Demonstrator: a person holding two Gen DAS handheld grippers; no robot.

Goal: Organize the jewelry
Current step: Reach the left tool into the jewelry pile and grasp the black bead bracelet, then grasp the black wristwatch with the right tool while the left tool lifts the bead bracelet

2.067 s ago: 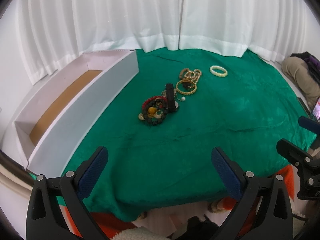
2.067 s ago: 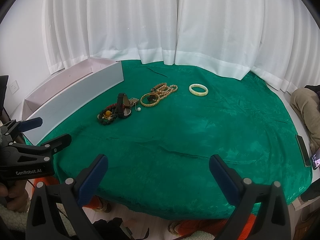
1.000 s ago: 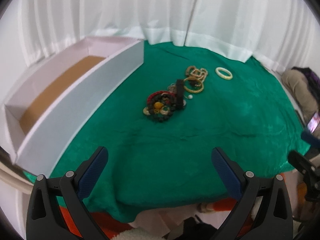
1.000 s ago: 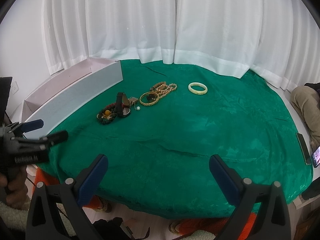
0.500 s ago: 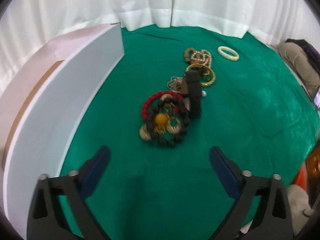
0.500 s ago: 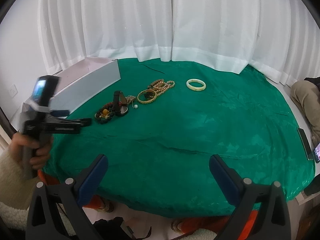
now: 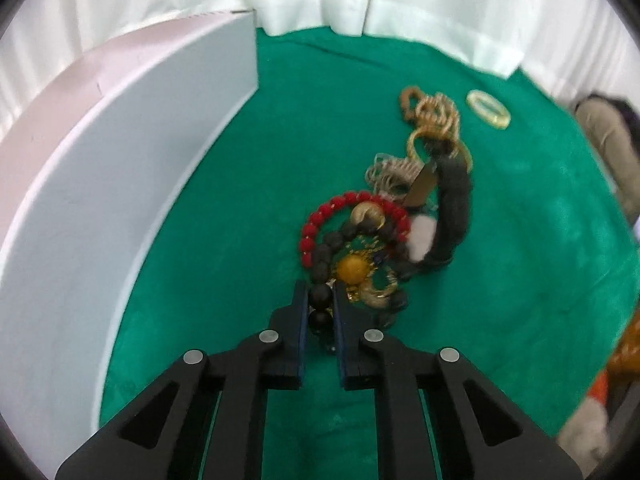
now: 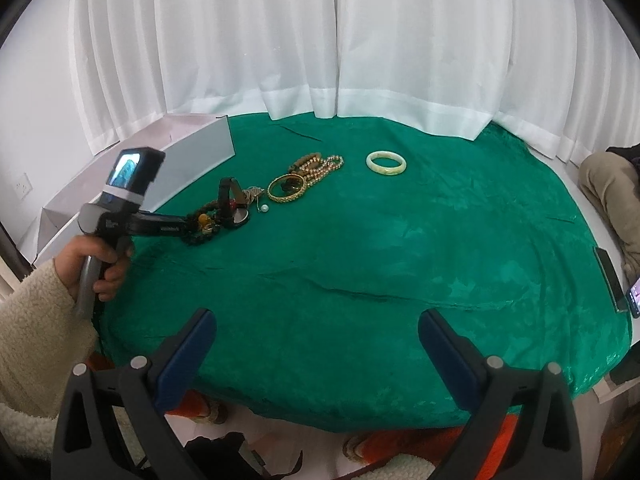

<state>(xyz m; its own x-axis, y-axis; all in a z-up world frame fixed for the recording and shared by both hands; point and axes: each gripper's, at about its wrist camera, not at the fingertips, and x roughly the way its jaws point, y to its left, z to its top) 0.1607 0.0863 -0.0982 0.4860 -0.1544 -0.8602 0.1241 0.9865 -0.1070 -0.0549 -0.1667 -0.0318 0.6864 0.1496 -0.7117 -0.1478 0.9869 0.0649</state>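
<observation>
My left gripper (image 7: 320, 300) is shut on the near beads of a dark beaded bracelet (image 7: 322, 258) in a jewelry pile on the green cloth (image 7: 256, 168). The pile holds a red bead bracelet (image 7: 320, 218), an amber pendant (image 7: 354, 268), a black band (image 7: 454, 200), a gold bangle (image 8: 286, 189) and a bead necklace (image 7: 434, 114). A pale jade bangle (image 8: 386, 163) lies apart at the back. My right gripper (image 8: 316, 344) is open and empty over the table's near edge. It sees my left gripper (image 8: 184, 228) at the pile.
A long white box (image 7: 120, 184) with an open top stands along the left of the table. White curtains (image 8: 320, 40) hang behind. A phone (image 8: 610, 280) lies at the right edge. A small pearl (image 8: 264, 209) lies by the pile.
My left gripper has moved forward and down to the pile and shut on the dark beaded bracelet. My right gripper has stayed nearly still and open.
</observation>
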